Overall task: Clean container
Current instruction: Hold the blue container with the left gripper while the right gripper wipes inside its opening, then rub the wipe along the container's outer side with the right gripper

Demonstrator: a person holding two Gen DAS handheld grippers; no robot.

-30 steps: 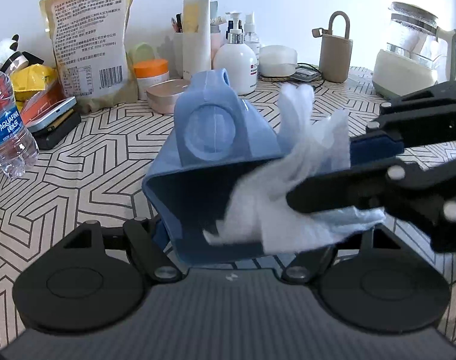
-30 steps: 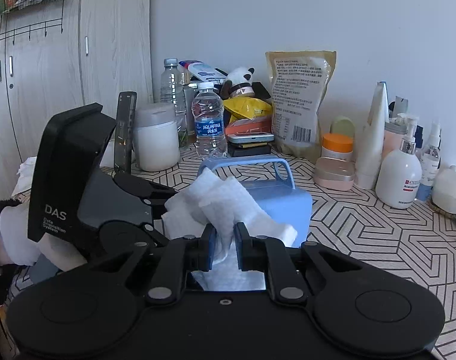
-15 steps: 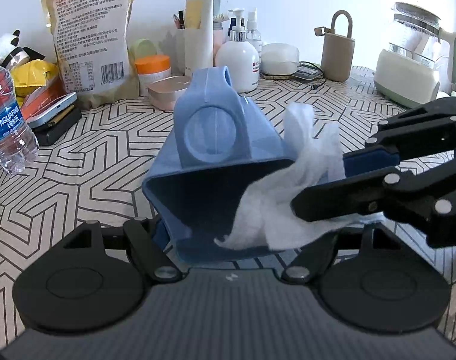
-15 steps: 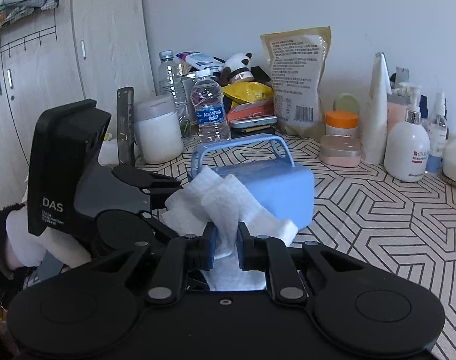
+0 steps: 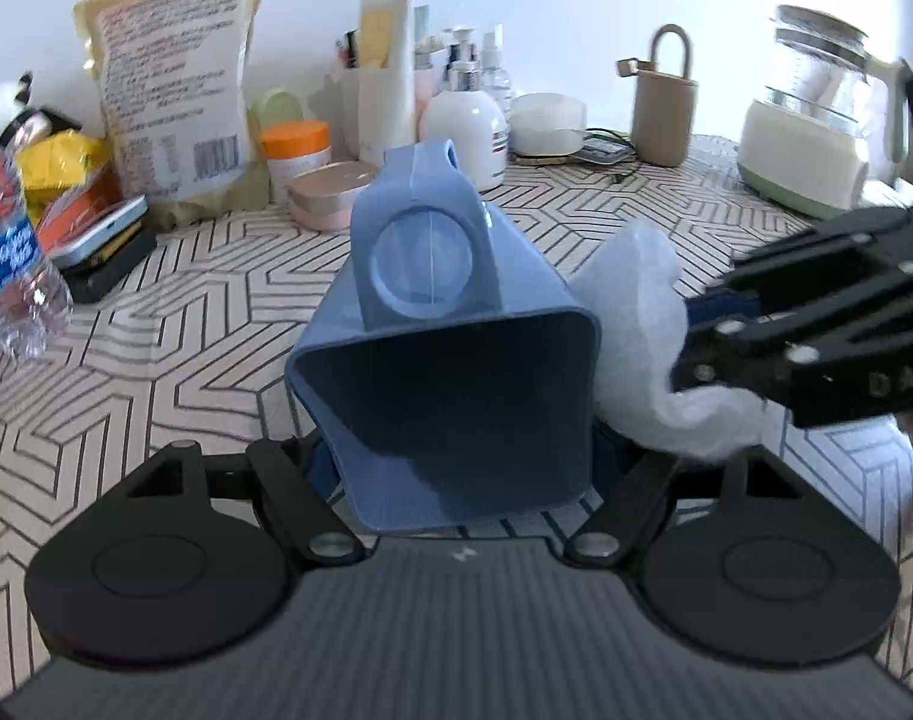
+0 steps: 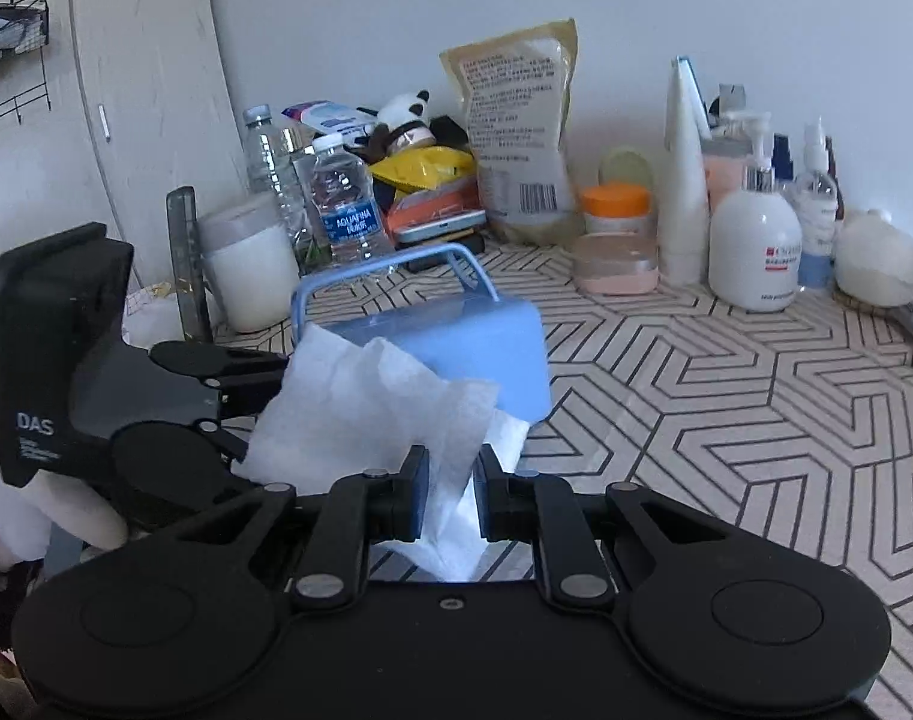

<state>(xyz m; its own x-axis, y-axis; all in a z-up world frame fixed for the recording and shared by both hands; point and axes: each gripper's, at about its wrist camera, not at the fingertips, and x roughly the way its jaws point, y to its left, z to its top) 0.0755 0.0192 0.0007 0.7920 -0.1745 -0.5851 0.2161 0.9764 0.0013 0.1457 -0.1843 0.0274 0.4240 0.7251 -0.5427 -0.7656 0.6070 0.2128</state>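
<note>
My left gripper (image 5: 462, 480) is shut on a blue plastic container (image 5: 450, 330) and holds it tilted, its open mouth facing the camera. The container has a handle and shows in the right wrist view (image 6: 474, 348) too. My right gripper (image 6: 450, 486) is shut on a white paper tissue (image 6: 372, 414). In the left wrist view the tissue (image 5: 648, 354) is outside the container, just right of its rim, and the right gripper (image 5: 690, 348) comes in from the right.
The patterned tabletop (image 5: 156, 312) is crowded along the back wall: a water bottle (image 5: 12, 264), a snack bag (image 5: 174, 96), an orange-lidded jar (image 5: 294, 147), lotion bottles (image 5: 465, 120), a beige jug (image 5: 663, 102) and a kettle (image 5: 810, 126).
My right gripper has pulled the tissue out of the container's mouth and moved right. The container has stayed in my left gripper.
</note>
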